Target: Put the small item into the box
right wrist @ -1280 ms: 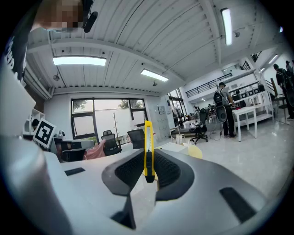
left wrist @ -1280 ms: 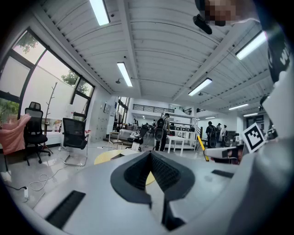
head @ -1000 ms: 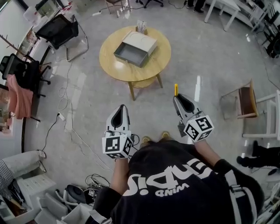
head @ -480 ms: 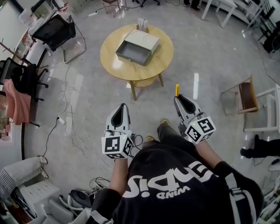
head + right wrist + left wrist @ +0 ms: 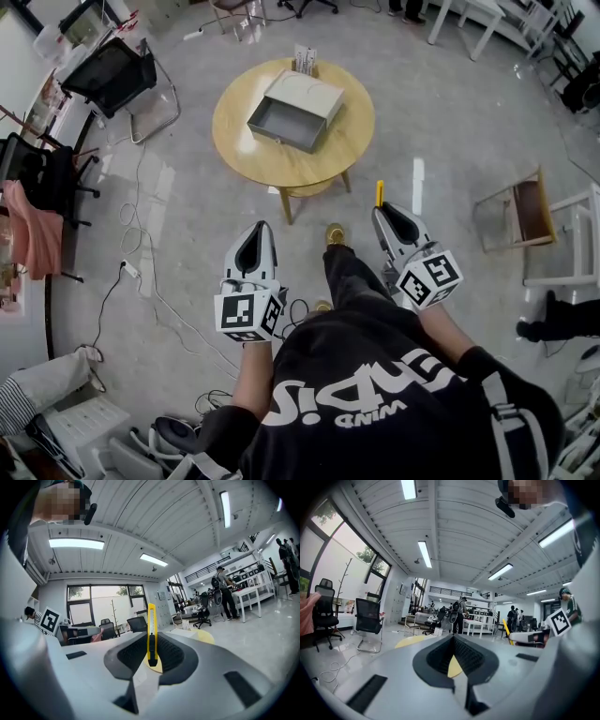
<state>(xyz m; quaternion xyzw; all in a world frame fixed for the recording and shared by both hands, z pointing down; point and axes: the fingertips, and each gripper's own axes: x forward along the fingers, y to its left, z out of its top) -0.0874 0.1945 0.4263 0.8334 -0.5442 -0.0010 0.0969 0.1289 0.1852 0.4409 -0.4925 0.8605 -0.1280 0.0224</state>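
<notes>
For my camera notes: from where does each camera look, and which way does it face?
Head view: on the head, steeply down at the round table and box; shows left tongs, right tongs, shirt, leg.
Left gripper view: on the left tongs, along shut, empty jaws toward the table.
Right gripper view: on the right tongs, along jaws clamping the yellow knife.
Shared: all views show the table.

The knife (image 5: 151,634), a slim yellow cutter with a black slider, is standing upright, its lower end being pinched between the jaws of the right gripper (image 5: 382,210), well apart from the table (image 5: 234,141). The box (image 5: 279,134), grey, shallow and open, with a pale flap behind it, is lying skewed near the table's middle, reaching toward the far edge
</notes>
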